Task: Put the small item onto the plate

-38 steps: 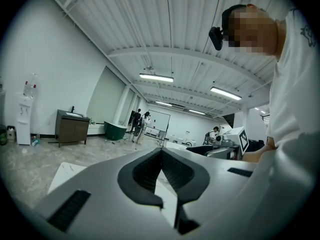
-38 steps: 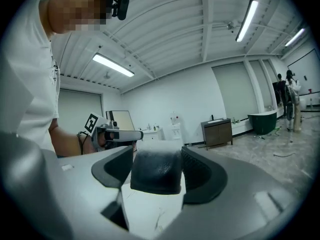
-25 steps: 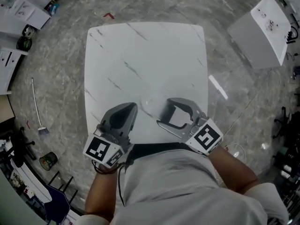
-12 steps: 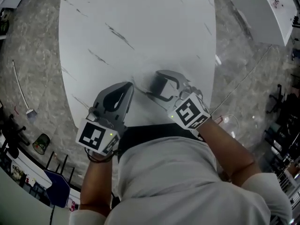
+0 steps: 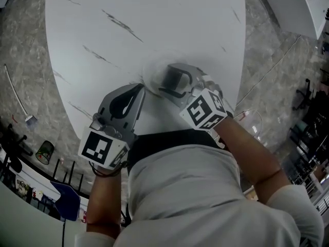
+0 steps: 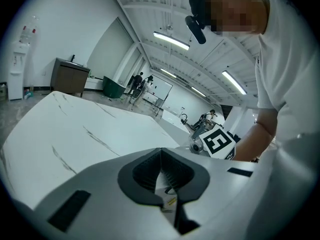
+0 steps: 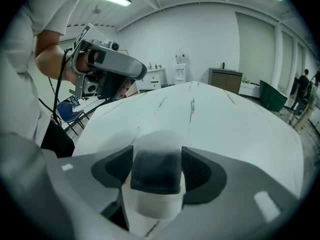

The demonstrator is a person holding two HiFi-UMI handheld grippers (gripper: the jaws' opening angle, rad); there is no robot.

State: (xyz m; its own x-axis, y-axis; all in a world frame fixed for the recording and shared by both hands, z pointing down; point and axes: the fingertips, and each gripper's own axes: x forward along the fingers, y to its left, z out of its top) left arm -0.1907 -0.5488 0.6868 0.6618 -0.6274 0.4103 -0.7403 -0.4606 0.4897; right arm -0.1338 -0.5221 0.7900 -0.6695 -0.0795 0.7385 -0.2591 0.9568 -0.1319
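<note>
A small dark item (image 5: 171, 79) with a pale lower part sits between the jaws of my right gripper (image 5: 167, 80), which is shut on it. In the right gripper view the item (image 7: 155, 170) fills the gap between the jaws. It is held over a faint, pale round plate (image 5: 146, 71) on the white marble table (image 5: 154, 24); I cannot tell whether it touches the plate. My left gripper (image 5: 138, 92) is shut with nothing in it, just left of the plate. Its jaws (image 6: 161, 174) meet in the left gripper view.
The table's near edge runs just under both grippers, with the person's body behind it. A second white table (image 5: 303, 4) stands at the far right. A blue chair (image 5: 62, 210), a small bin (image 5: 44, 151) and a broom (image 5: 18, 99) are on the floor to the left.
The head view has dipped, so the table has slid up. My right gripper moved left over the plate, and the dark item now shows between its jaws. The left gripper has stayed shut.
</note>
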